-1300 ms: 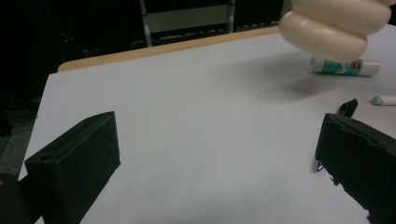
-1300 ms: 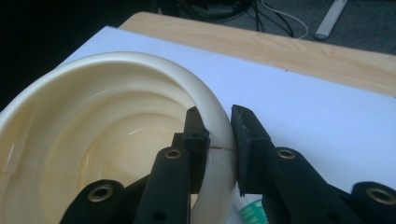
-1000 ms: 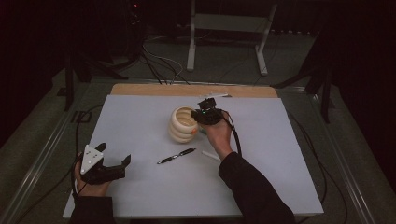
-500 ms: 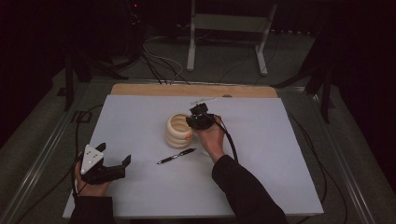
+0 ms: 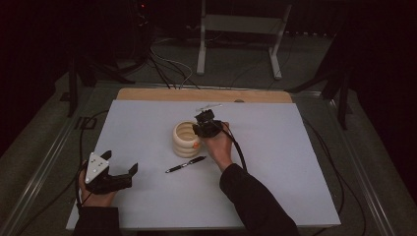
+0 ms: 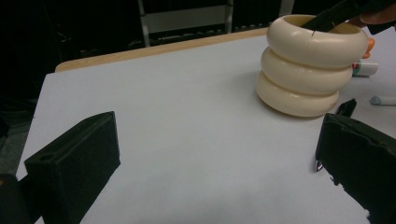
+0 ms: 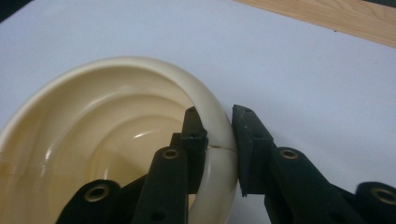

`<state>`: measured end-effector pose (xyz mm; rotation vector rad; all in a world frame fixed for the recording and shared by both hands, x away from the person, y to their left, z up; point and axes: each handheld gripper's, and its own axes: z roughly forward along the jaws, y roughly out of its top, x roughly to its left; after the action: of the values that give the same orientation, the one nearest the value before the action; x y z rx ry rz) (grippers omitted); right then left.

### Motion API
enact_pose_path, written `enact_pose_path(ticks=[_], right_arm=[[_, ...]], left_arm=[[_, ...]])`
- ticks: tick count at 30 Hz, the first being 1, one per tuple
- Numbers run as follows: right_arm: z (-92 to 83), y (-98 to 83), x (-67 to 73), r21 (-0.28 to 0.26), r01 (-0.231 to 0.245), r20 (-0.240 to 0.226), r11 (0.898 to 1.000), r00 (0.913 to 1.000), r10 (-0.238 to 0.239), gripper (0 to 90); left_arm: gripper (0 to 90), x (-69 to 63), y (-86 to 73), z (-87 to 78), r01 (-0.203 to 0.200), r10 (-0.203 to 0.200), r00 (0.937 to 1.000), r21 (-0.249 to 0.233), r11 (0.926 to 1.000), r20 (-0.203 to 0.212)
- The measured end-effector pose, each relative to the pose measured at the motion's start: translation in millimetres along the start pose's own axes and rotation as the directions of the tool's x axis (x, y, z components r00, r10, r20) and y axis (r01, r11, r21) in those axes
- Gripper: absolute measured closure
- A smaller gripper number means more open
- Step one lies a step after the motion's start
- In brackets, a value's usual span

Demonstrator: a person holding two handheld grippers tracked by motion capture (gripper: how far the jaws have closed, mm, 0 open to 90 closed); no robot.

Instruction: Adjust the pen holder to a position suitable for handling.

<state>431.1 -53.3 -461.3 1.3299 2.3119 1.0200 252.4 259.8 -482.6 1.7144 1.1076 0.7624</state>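
A cream ribbed holder (image 5: 186, 139) made of three stacked rings stands upright mid-table, also in the left gripper view (image 6: 308, 65). My right gripper (image 5: 199, 130) reaches down over its right rim. In the right gripper view, one jaw is inside the holder (image 7: 116, 140) and the other outside, so the right gripper (image 7: 217, 119) is shut on the rim. Its jaws have just eased apart slightly with the rim still between them. My left gripper (image 5: 120, 161) rests open at the front left, jaws wide (image 6: 219, 135) with nothing between them.
A black pen (image 5: 186, 164) lies on the white table sheet (image 5: 275, 162) in front of the holder. A small orange thing (image 5: 195, 145) sits by the holder's base. A white marker (image 6: 364, 69) lies behind the holder. The wooden table edge (image 5: 162, 94) runs along the back.
My right gripper moved left and down with the holder, which was tilted a second ago and now stands flat on the table. The left gripper stayed put.
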Motion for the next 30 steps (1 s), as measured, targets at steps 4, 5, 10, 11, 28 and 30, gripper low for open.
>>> enact_pose_path(ticks=[4,5,10,11,28,30], right_arm=[[0.5,0.4,1.2,-0.012,-0.008,-0.022,1.0,0.9997,0.008,65.7],[0.4,0.3,1.2,-0.014,-0.01,-0.024,1.0,0.9997,0.009,62.3],[-4.1,1.6,-0.4,-0.052,-0.02,-0.058,0.998,0.9981,0.017,39.1],[-6.1,2.2,-1.1,-0.066,-0.024,-0.062,0.998,0.9979,0.02,34.7],[-32.9,9.2,-20.0,-0.157,0.001,-0.126,0.988,0.9918,-0.021,0.1],[-35.1,9.7,-21.8,-0.154,0.013,-0.119,0.988,0.9923,-0.032,0.1]], left_arm=[[0.3,-0.2,0.0,0.3,-0.001,0.001,1.0,0.004,1.0,0.002],[0.3,-0.2,0.0,0.4,0.0,0.0,1.0,0.004,1.0,0.003],[0.3,-0.2,0.0,0.5,0.0,0.0,1.0,0.005,1.0,0.003],[0.3,-0.2,0.0,0.5,0.0,0.0,1.0,0.005,1.0,0.003],[0.3,-0.2,-0.2,0.6,0.002,-0.002,1.0,0.005,1.0,0.0],[0.3,-0.3,-0.2,0.5,0.006,-0.006,1.0,0.004,1.0,0.0]])
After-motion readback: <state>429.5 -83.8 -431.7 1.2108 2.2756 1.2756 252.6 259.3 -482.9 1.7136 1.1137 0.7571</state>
